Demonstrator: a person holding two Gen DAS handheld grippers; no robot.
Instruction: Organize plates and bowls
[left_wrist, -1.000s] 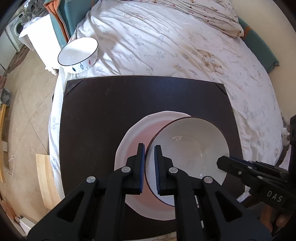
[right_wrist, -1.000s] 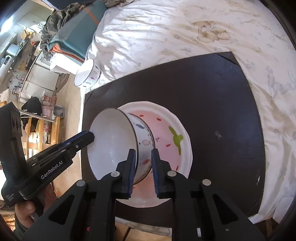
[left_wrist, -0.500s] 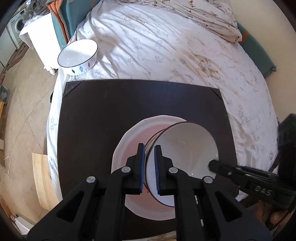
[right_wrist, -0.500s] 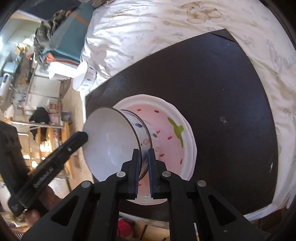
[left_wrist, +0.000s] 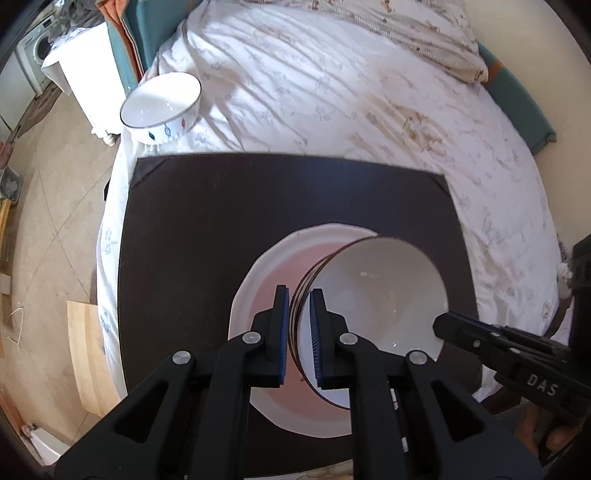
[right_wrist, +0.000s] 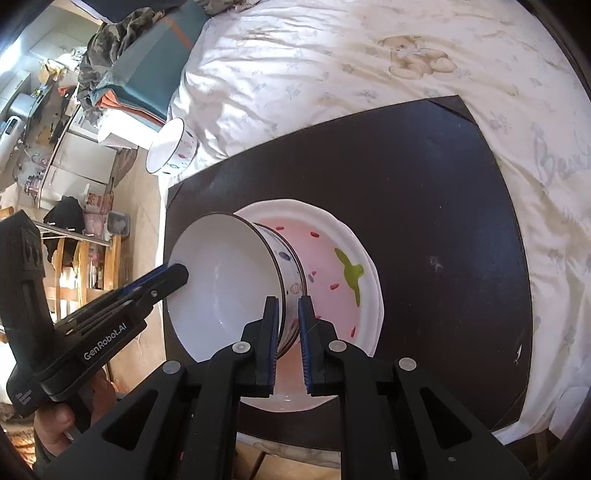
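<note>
A white bowl (left_wrist: 380, 295) with a dark rim is held above a white and pink plate (left_wrist: 269, 273) on the dark mat (left_wrist: 221, 221). My left gripper (left_wrist: 298, 325) is shut on the bowl's left rim. My right gripper (right_wrist: 287, 328) is shut on the bowl's opposite rim; the bowl (right_wrist: 221, 288) shows its patterned side, the plate (right_wrist: 332, 266) below it. Each gripper shows in the other's view: the right one (left_wrist: 443, 325), the left one (right_wrist: 177, 273). A second white bowl (left_wrist: 160, 105) sits on the bedsheet beyond the mat's far left corner, also in the right wrist view (right_wrist: 171, 146).
The mat (right_wrist: 424, 184) lies on a bed with a white floral sheet (left_wrist: 332, 92). A pillow (left_wrist: 424, 37) lies at the far end. Folded teal and orange fabric (right_wrist: 147, 74) and a white cabinet (left_wrist: 81, 70) stand left of the bed. Tiled floor (left_wrist: 44, 221) lies to the left.
Both grippers have stayed on the bowl's rim. The right jaws closed tighter on the rim. The bowl has shifted slightly over the plate.
</note>
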